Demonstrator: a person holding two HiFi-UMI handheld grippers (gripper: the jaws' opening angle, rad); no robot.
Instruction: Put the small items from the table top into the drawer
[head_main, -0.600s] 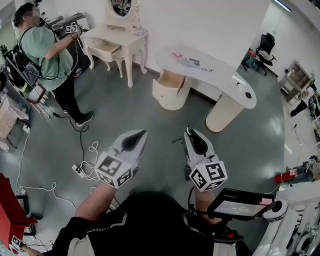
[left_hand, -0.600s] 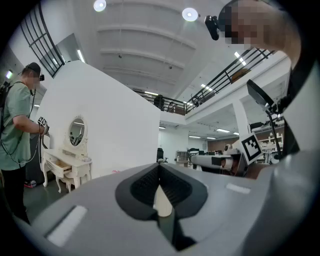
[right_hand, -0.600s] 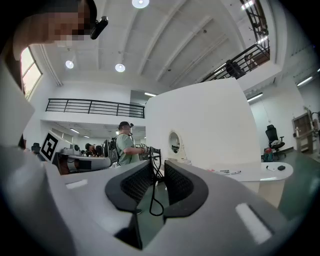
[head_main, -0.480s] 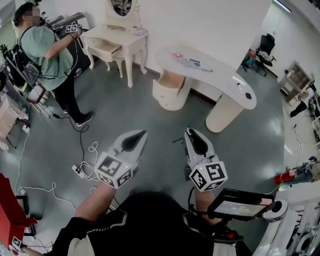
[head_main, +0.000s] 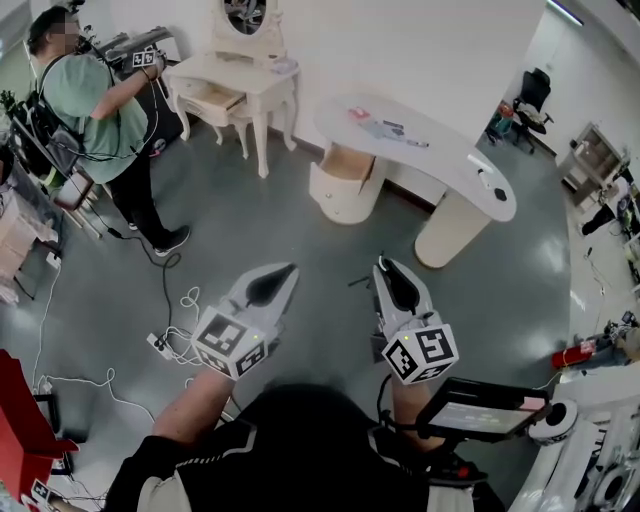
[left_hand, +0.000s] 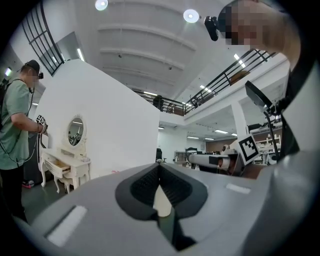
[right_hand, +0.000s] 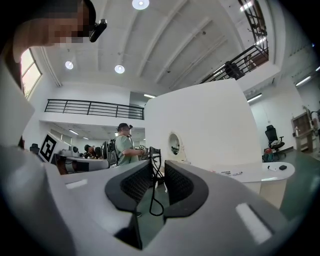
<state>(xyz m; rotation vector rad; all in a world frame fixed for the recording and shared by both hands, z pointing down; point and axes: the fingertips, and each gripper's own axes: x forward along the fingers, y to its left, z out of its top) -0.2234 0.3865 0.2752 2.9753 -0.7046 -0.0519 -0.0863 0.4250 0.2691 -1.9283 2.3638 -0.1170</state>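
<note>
A white curved table stands far ahead with small items and a dark one on top. Under its left end is a round cabinet whose top drawer looks pulled out, tan inside. Both grippers hang over the grey floor, well short of the table. My left gripper is shut with its tips touching and nothing between them. My right gripper has its pads closed around a thin black looped tool, which also pokes out at its left side.
A white vanity with an oval mirror and an open drawer stands at the back left. A person in green works beside it. Cables and a power strip lie on the floor at left. A red extinguisher stands at right.
Both grippers sit slightly lower in the head view and the table has shifted a touch right. Neither grip has changed.
</note>
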